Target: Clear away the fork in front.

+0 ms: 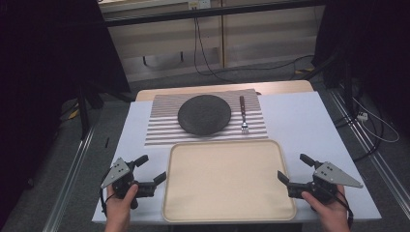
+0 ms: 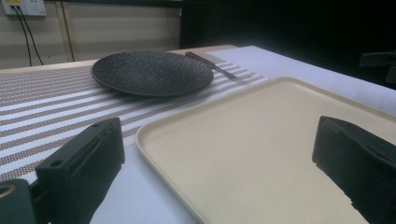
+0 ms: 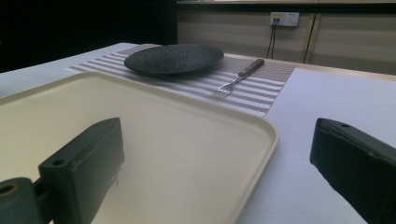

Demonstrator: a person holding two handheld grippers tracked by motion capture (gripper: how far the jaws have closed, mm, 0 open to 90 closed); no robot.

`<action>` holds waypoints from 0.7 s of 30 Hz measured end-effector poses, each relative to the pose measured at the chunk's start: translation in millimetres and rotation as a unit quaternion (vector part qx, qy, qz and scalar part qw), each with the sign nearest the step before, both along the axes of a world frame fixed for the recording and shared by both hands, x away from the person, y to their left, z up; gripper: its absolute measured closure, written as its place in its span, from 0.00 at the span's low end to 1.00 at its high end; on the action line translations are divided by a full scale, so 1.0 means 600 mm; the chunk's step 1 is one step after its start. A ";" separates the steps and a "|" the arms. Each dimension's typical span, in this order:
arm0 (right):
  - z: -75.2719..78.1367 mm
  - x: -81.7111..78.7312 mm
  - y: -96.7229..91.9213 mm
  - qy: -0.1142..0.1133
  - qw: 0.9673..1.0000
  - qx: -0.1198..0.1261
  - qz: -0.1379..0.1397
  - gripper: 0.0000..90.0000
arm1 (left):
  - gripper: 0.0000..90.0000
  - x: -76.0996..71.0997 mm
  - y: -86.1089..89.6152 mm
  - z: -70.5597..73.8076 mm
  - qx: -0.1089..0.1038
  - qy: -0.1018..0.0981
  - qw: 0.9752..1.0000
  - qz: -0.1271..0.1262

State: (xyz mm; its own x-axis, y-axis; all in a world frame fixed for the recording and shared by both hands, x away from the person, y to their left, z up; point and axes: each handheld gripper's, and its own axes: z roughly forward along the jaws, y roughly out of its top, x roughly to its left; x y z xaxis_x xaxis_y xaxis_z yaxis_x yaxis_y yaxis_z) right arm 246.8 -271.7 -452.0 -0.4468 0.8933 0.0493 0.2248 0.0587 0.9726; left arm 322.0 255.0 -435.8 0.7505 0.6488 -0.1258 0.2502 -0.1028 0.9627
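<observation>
White cloth covers the worktop (image 1: 309, 121), and dark curtains hang at both sides of the room. Near the front sits a big cream tray (image 1: 227, 210) with nothing on it. Behind it is a striped mat (image 1: 162, 128). On the mat are a black plate (image 1: 204, 114) and a fork (image 1: 243, 115), which lies just to the right of the plate.

The left tool (image 1: 151, 170) waits beside the tray's left edge. The right tool (image 1: 294, 168) waits beside the right edge. Both have their jaws spread wide and hold nothing. Neither one touches the tray.

It looks like the very start of the job, with nothing picked up. The tools sit one on each side of the tray, so I think the tray may be lifted first. For that, each tool must slide in until the rim sits between its jaws, then squeeze. Both should lift together so the tray stays flat.
</observation>
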 end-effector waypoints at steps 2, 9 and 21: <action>0.000 0.001 -0.001 0.001 1.000 0.000 0.000 0.03 | 0.03 0.001 0.000 0.000 0.001 0.001 1.000 0.001; 0.000 0.006 -0.006 0.008 1.000 -0.008 -0.009 0.03 | 0.03 0.003 0.000 0.000 -0.002 0.001 1.000 -0.002; 0.009 0.038 -0.008 0.017 0.999 -0.020 -0.022 0.03 | 0.03 0.005 0.000 -0.001 0.002 0.002 1.000 -0.006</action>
